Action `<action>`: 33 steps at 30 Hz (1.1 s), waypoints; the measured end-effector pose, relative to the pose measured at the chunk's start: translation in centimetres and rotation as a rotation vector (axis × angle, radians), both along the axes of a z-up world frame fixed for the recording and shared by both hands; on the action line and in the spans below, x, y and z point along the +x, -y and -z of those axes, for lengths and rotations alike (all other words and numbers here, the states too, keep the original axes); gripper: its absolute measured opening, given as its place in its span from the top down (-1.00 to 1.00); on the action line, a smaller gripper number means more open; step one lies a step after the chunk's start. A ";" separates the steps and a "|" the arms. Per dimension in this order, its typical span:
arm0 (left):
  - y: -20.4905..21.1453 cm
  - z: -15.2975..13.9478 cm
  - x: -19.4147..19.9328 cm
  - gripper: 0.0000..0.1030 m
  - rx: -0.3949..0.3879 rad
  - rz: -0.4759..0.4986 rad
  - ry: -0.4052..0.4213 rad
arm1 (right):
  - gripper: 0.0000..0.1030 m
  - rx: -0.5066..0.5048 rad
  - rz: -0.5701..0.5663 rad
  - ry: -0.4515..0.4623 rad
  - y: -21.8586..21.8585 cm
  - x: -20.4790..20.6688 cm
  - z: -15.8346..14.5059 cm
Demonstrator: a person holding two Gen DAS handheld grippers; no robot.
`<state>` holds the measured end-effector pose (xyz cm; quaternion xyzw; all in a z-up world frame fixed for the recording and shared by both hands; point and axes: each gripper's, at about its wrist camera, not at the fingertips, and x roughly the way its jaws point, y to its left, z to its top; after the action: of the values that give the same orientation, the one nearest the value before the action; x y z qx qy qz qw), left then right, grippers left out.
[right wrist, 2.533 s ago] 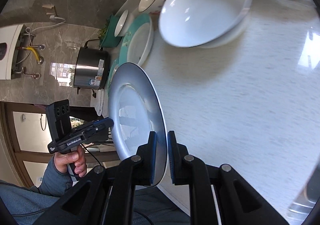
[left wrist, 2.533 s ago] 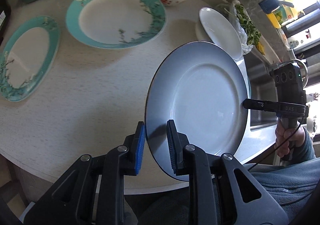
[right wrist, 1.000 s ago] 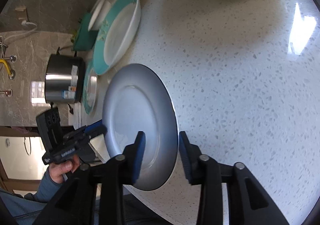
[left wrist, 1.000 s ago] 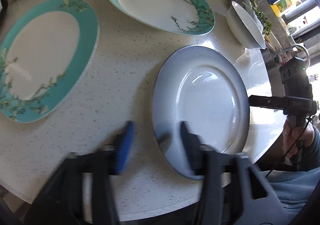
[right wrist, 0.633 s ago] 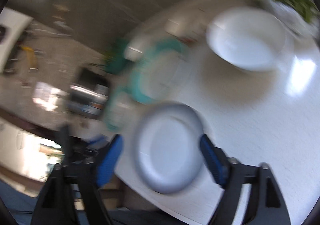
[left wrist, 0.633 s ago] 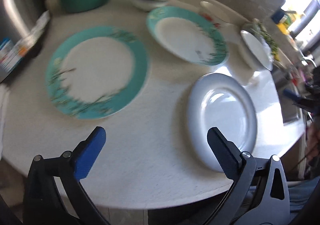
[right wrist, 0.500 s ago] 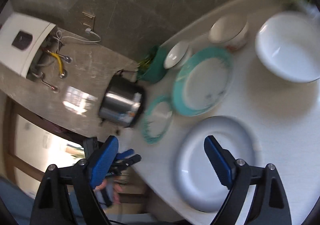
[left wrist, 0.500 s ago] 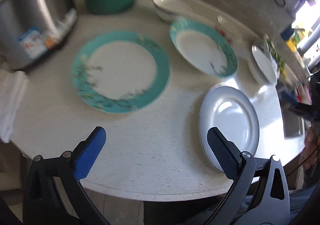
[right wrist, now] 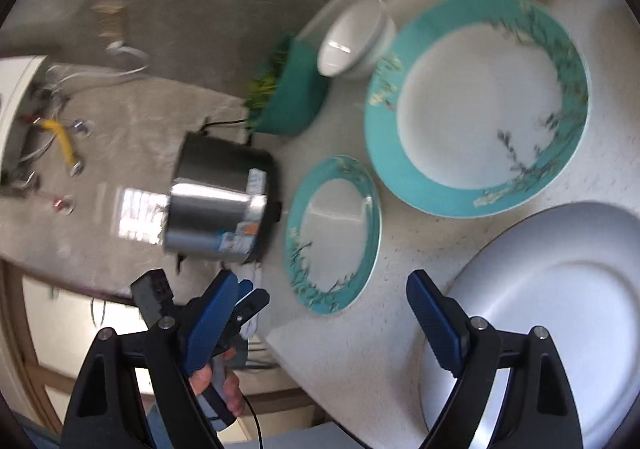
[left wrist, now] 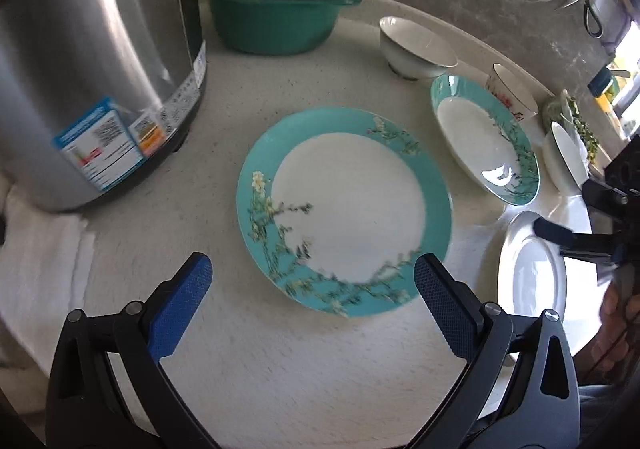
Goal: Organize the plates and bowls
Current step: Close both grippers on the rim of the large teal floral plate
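My left gripper [left wrist: 308, 281] is open and empty, hovering above the near rim of a flat teal floral plate [left wrist: 344, 209]. A deeper teal plate [left wrist: 484, 141] lies to its right. The plain grey-white plate [left wrist: 532, 277] lies flat at the right table edge. My right gripper [right wrist: 320, 301] is open and empty above the table edge, left of the grey-white plate [right wrist: 552, 313]. It also sees the flat teal plate [right wrist: 334, 233] and the deeper teal plate [right wrist: 480, 101]. A white bowl [left wrist: 416, 45] and a red-flowered bowl [left wrist: 512, 97] stand at the back.
A steel pot [left wrist: 88, 61] stands at the left beside a white cloth [left wrist: 36, 273]. A green basin of greens [left wrist: 276, 5] sits at the back. White bowls [left wrist: 564, 157] and more greens are at the far right. The round table's edge [right wrist: 304, 353] is near.
Both grippers let go of the grey-white plate, which now lies flat on the table, and opened wide. The left gripper swung left over the flat teal plate; the right one pulled back.
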<state>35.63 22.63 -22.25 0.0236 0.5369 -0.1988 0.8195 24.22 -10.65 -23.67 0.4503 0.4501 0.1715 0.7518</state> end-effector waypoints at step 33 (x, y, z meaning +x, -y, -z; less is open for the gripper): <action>0.5 6.0 9.1 -0.30 -0.075 0.149 -0.148 | 0.05 -0.087 0.009 -0.164 -4.1 6.0 5.2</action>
<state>44.71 22.17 -28.28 0.0182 0.5851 -0.2802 0.7608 30.20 -6.50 -28.88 0.4316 0.5151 0.1111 0.7322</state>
